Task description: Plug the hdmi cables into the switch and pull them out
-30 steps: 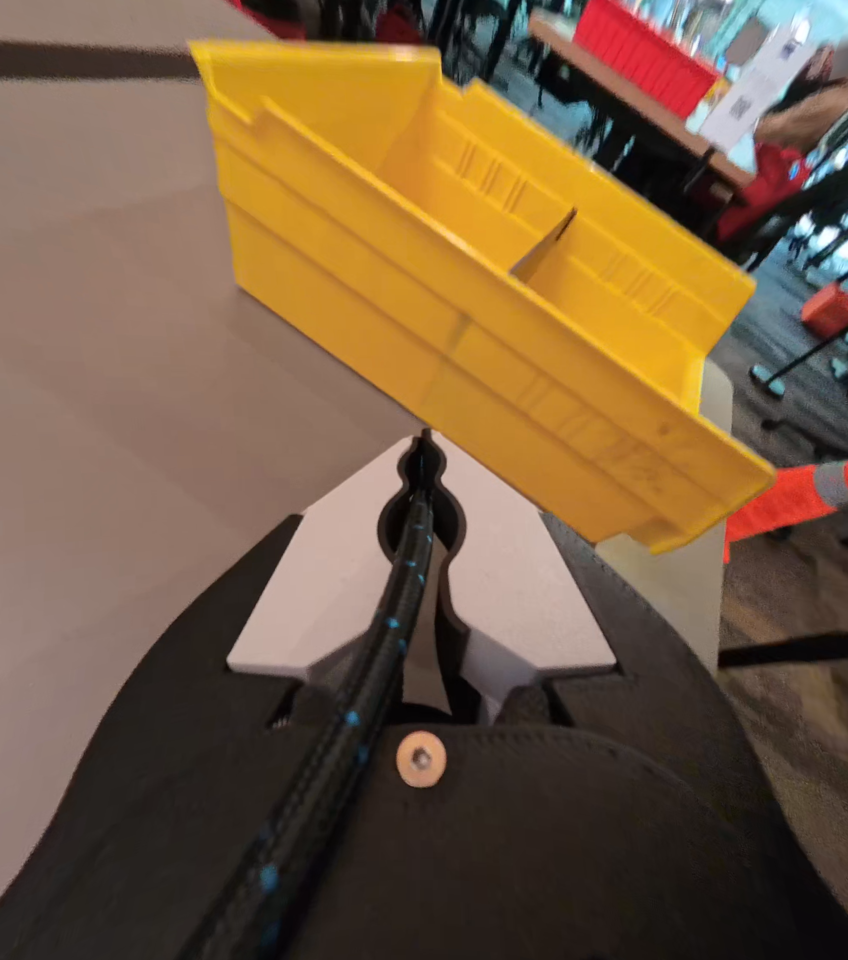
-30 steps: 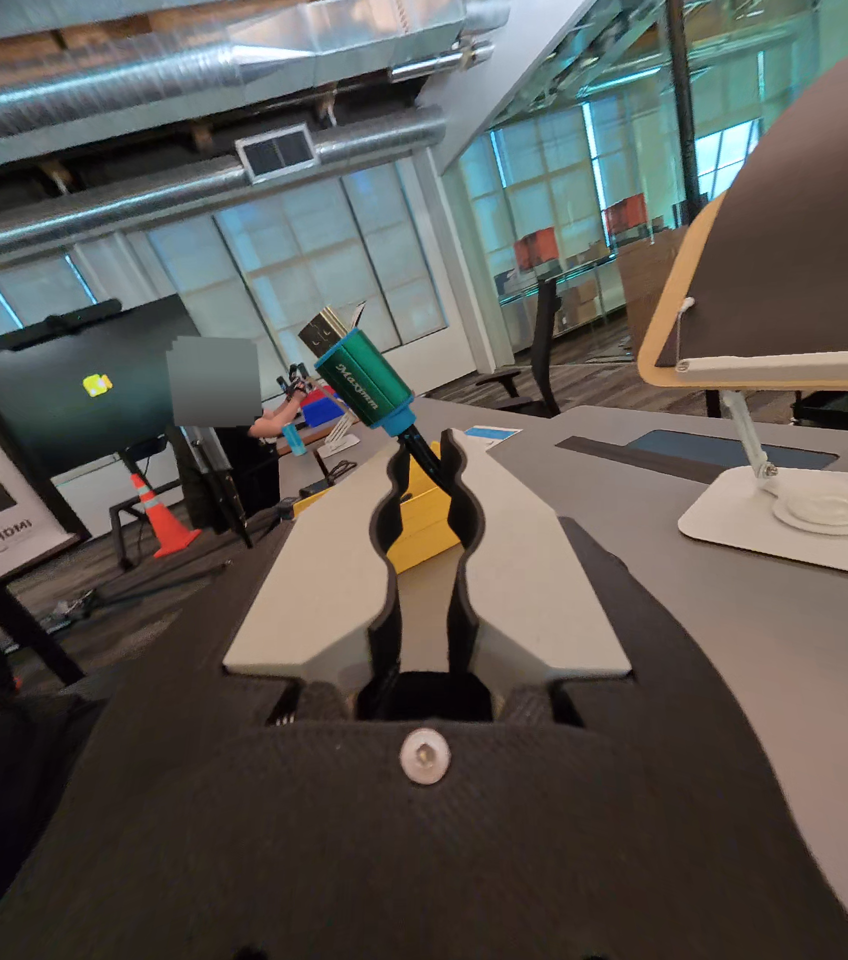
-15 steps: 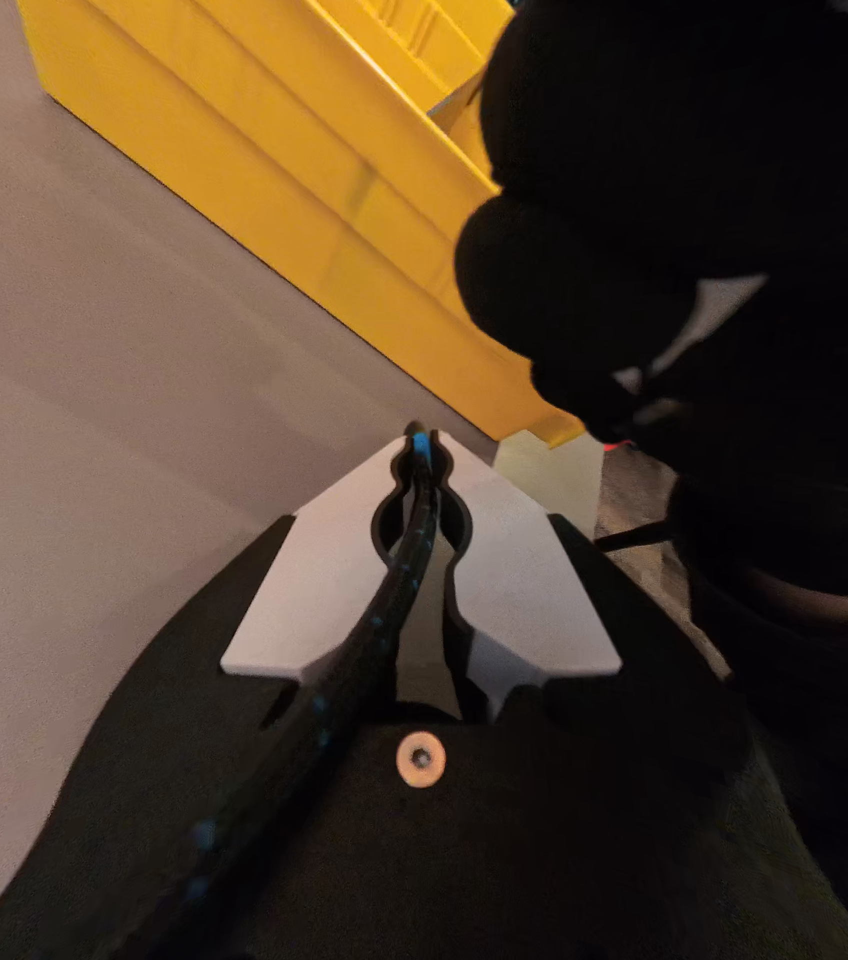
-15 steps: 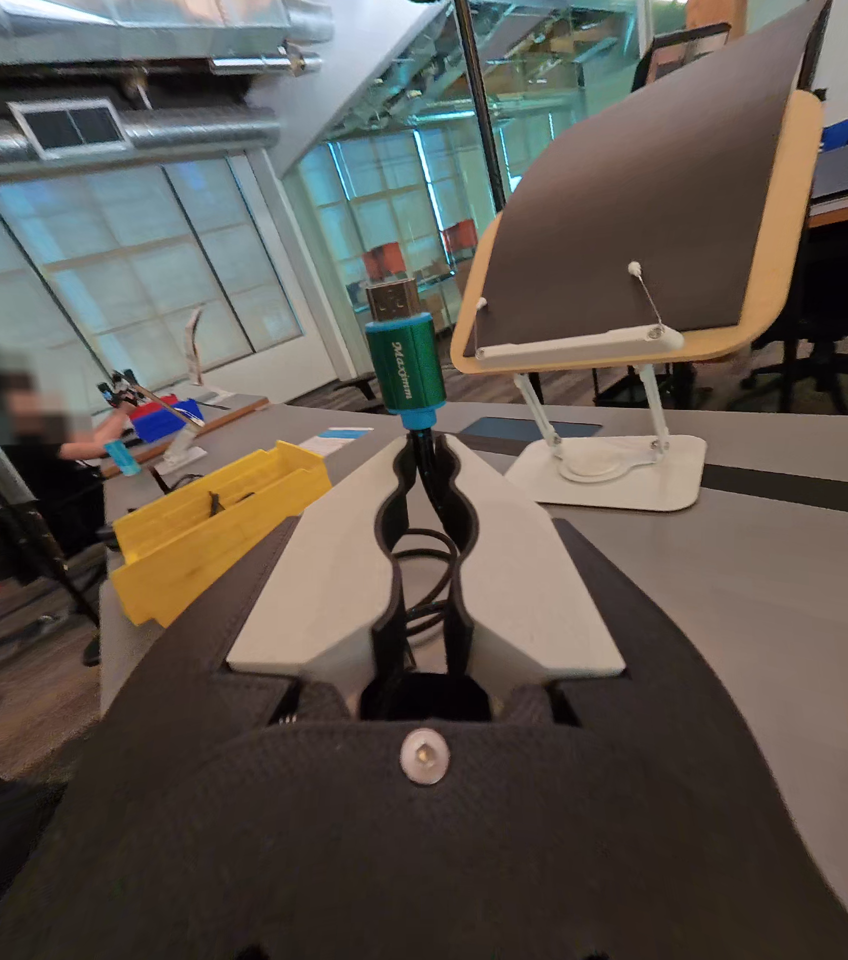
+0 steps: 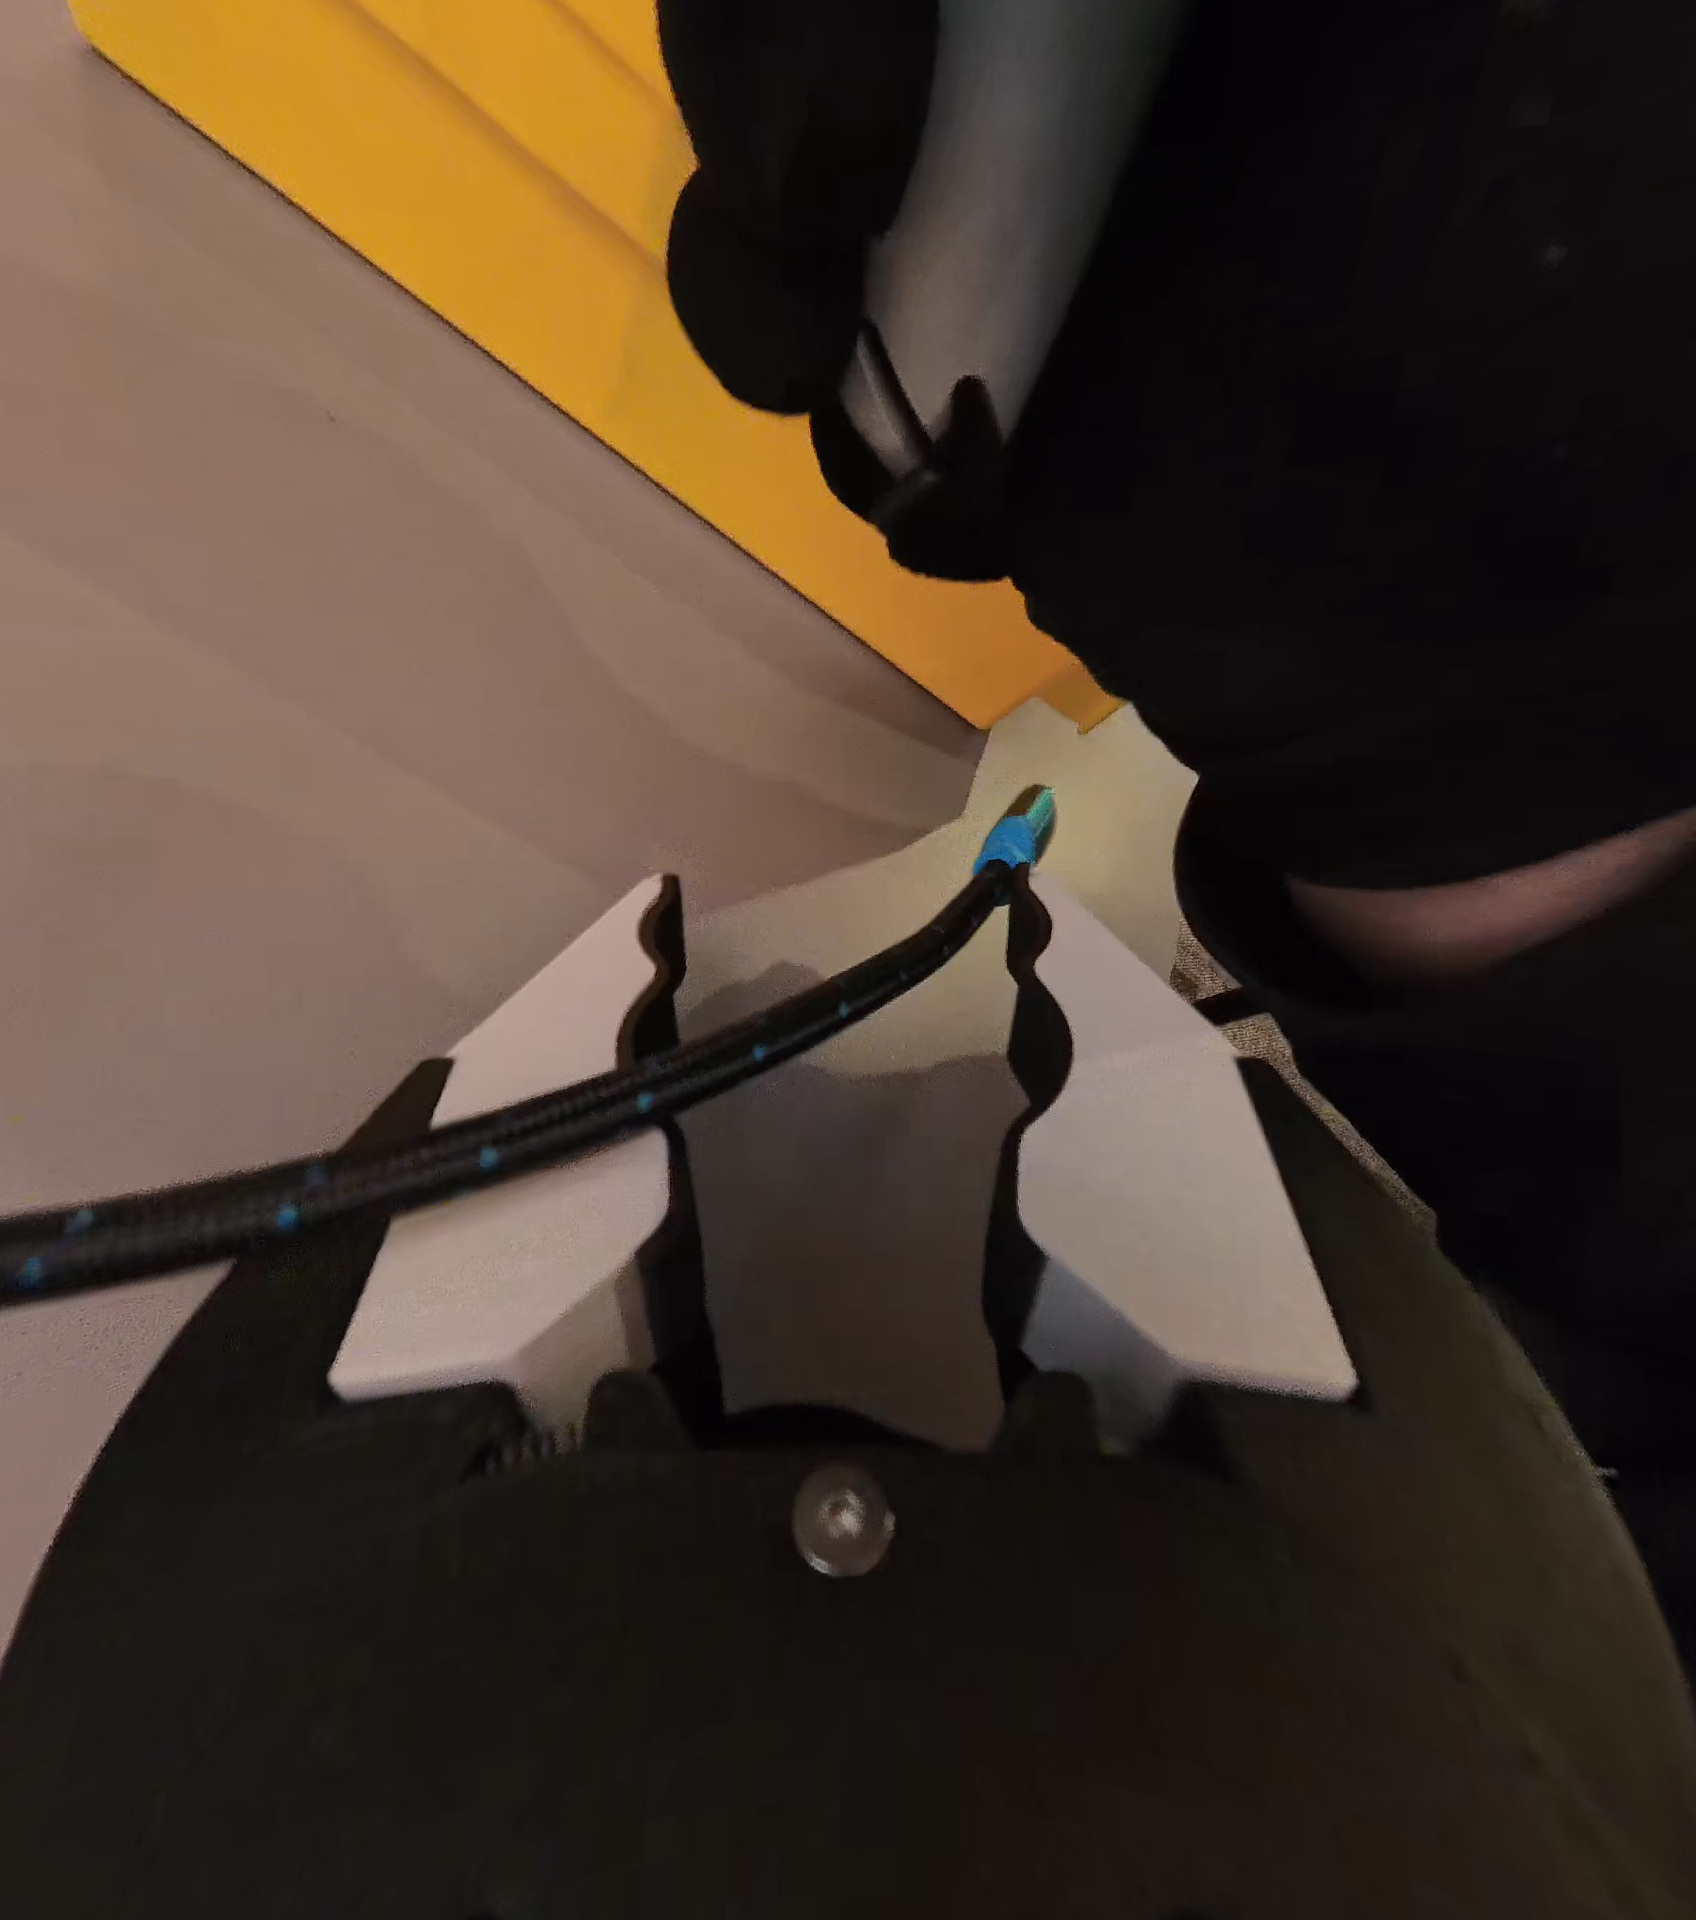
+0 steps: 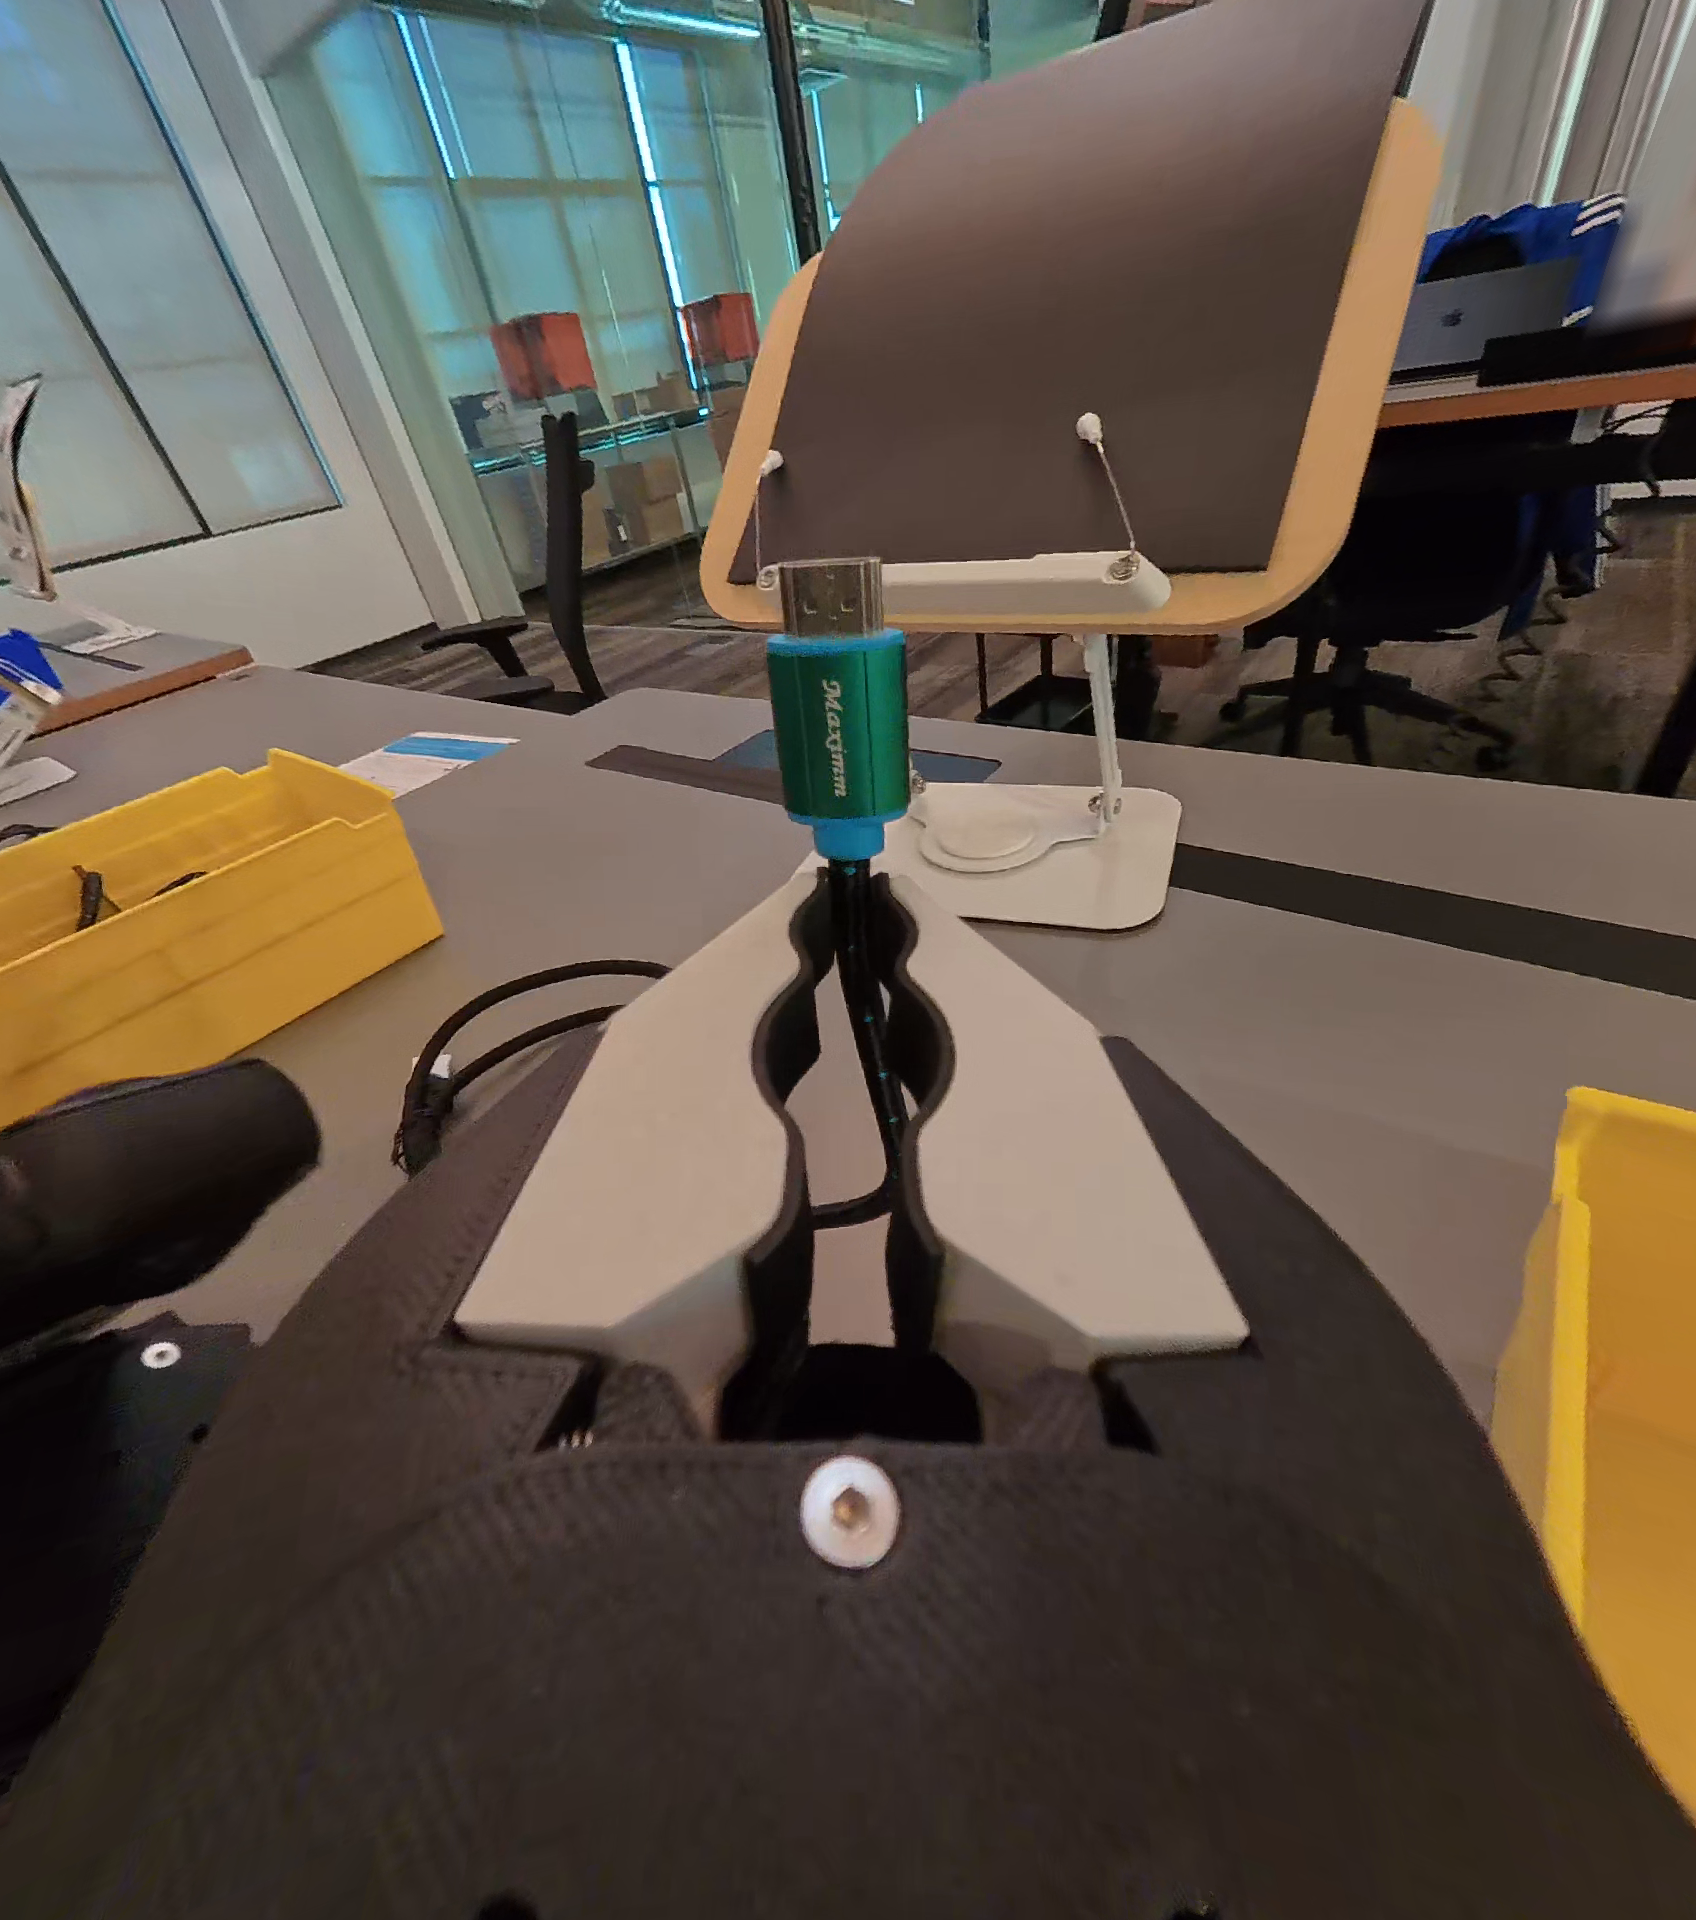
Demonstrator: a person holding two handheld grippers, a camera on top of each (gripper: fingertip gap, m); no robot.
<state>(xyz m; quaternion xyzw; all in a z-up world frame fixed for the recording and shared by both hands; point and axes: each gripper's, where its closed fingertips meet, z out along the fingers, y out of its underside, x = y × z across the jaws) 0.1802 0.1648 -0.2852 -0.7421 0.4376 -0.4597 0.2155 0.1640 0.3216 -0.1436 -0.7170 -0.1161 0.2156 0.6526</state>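
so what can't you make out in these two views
- Switch: in neither view, so port positions unknown.
- Left wrist view: plug shows only its blue collar, tiny beyond the open left gripper; a dark gloved hand hides most of the yellow bin.
- Right wrist view: cable below the right gripper is hidden by its body.

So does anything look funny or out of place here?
Yes. In the left wrist view the left gripper is open, and the black braided cable lies loose and slanted across its left finger instead of being pinched. The right gripper is shut on its cable, with the green plug standing straight up.
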